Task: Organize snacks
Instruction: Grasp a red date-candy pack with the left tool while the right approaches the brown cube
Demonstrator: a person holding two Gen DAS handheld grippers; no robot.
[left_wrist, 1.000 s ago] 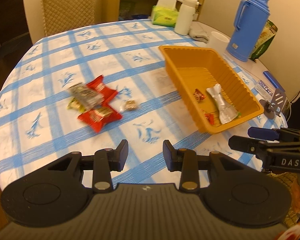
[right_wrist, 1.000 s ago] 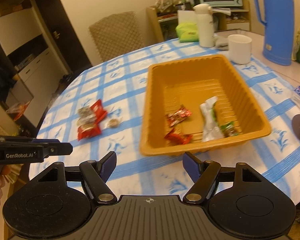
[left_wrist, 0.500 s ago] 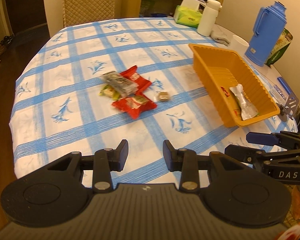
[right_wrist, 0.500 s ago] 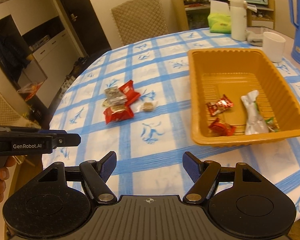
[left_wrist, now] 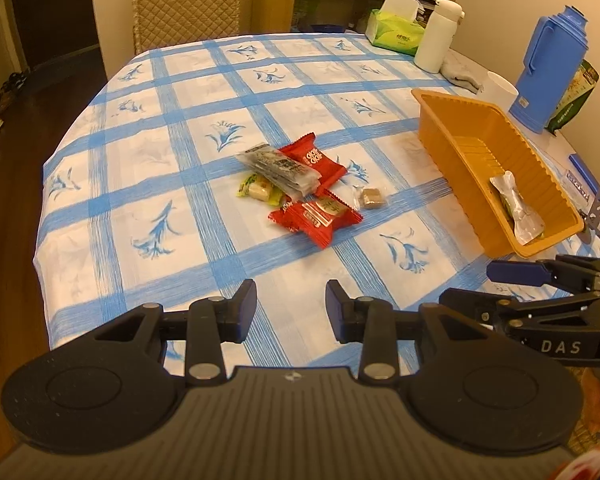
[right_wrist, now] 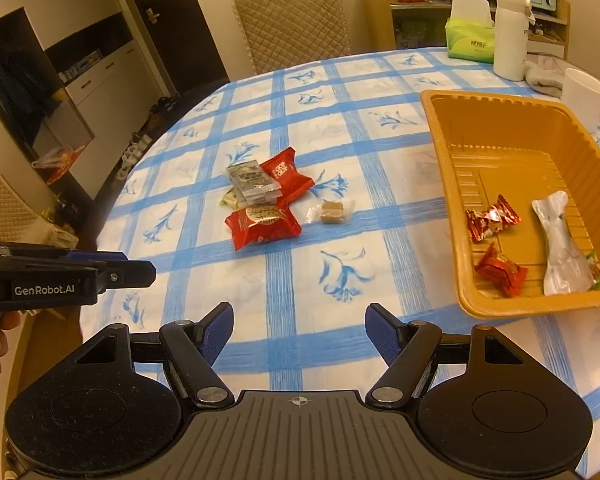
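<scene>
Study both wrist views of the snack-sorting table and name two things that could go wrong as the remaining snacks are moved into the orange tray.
1. The grey packet lies on top of the red packet and a green-wrapped sweet; gripping one could drag or scatter the others.
2. The orange tray sits near the table's edge, so a nudge from the right gripper might push it off.
3. The small toffee lies flat and may slip from the fingers.

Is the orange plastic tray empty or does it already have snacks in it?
Not empty. The orange plastic tray holds two red-wrapped candies and a silver foil packet.
</scene>
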